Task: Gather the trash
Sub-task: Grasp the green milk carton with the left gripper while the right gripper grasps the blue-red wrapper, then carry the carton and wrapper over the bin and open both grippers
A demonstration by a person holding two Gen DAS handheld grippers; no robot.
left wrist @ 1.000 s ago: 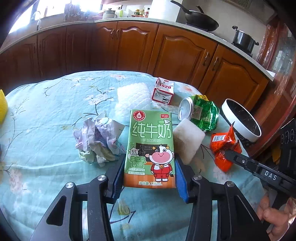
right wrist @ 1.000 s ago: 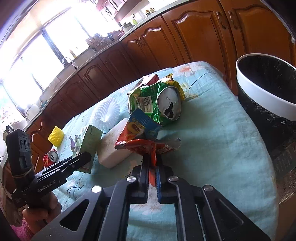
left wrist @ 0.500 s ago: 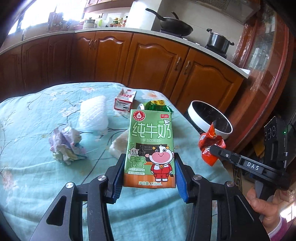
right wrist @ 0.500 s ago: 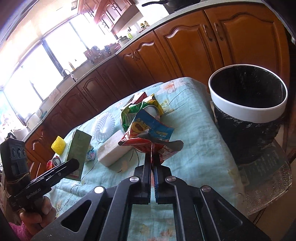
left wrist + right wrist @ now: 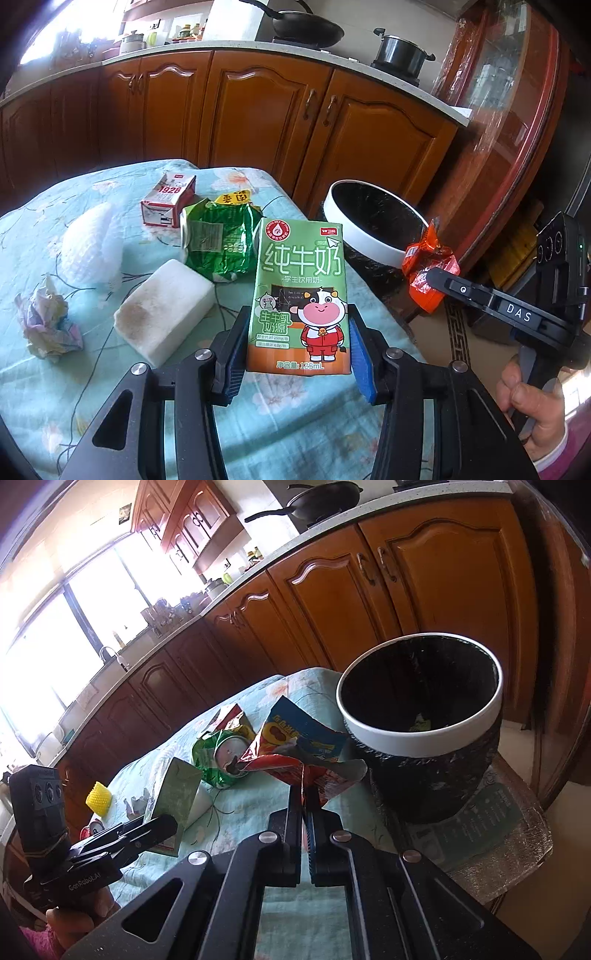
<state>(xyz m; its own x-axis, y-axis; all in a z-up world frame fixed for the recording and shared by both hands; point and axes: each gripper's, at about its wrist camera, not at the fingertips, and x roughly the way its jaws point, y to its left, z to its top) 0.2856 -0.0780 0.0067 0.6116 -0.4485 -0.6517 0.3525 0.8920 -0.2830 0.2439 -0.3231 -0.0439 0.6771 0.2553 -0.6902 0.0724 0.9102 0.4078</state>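
Mid-carry to bin at two o'clock: left gripper clamped on milk carton, right gripper pinching snack wrapper. Next, probably: over rim, release.

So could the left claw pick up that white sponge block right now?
Probably not yet. The left claw is shut on the green milk carton, so it has no free grip. The sponge block itself lies uncovered on the table, just beside it.
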